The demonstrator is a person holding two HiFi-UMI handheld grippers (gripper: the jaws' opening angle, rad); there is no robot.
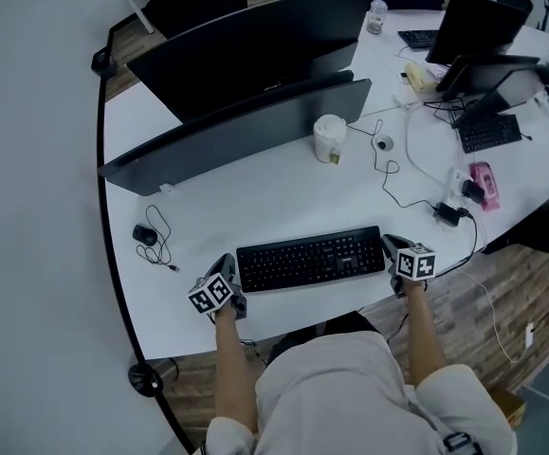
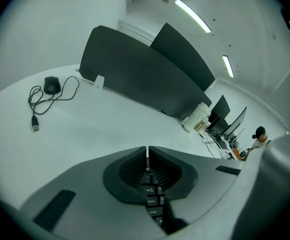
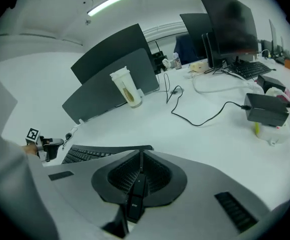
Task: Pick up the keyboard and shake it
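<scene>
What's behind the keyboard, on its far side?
Behind the keyboard: bare white desk, then a cup by two dark panels. The desk directly behind the panels is hidden by them.

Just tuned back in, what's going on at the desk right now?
A person stands at a white desk with a gripper in each hand. The left gripper is clamped on the left end of the black keyboard and the right gripper on its right end, keys showing between the jaws. The keyboard sits level, at or just above the desk; I cannot tell whether it is resting on it.
</scene>
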